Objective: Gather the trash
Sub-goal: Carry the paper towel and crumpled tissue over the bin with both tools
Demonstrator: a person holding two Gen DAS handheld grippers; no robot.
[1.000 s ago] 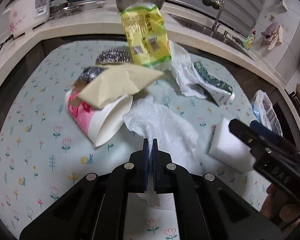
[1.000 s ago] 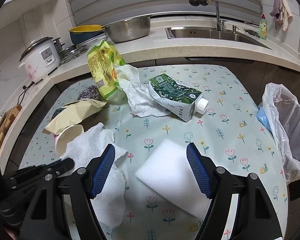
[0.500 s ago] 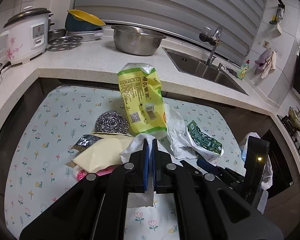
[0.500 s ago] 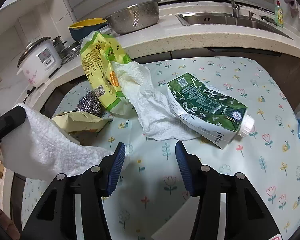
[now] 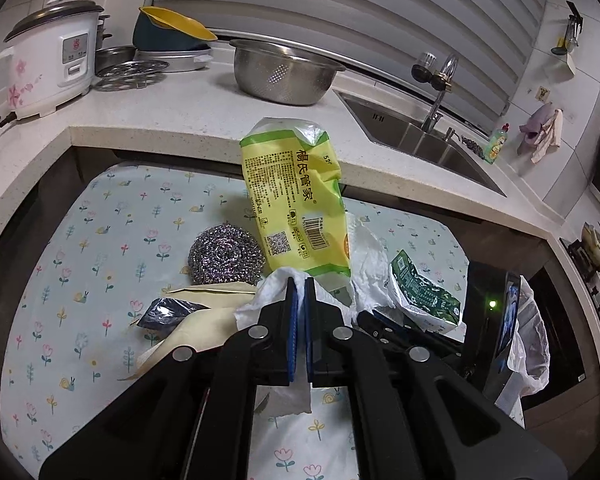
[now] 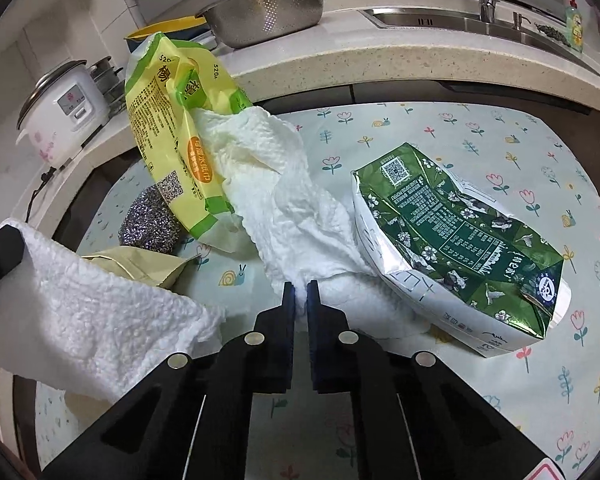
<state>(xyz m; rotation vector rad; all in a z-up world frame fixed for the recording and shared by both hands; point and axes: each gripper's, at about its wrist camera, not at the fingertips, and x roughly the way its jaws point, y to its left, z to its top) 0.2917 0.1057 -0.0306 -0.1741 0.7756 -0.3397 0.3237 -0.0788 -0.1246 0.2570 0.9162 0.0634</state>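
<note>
My left gripper (image 5: pixel 300 284) is shut on a white paper towel (image 5: pixel 260 300) and holds it above the floral table; the towel also hangs at the left of the right wrist view (image 6: pixel 100 312). My right gripper (image 6: pixel 300 288) is shut on the edge of a second crumpled paper towel (image 6: pixel 284 200) that lies on the table between a yellow-green packet (image 6: pixel 180 140) and a green milk carton (image 6: pixel 452 240). The packet (image 5: pixel 296 196) and carton (image 5: pixel 420 292) show in the left wrist view too.
A steel scourer (image 5: pixel 224 254) and a beige paper bag (image 5: pixel 196 312) lie left of the packet. A white plastic trash bag (image 5: pixel 528 344) hangs at the table's right edge. The counter behind holds a rice cooker (image 5: pixel 48 64), a colander (image 5: pixel 284 70) and a sink (image 5: pixel 412 132).
My left gripper lifted its paper towel up off the table. My right gripper moved forward past the white sponge and closed on the second paper towel.
</note>
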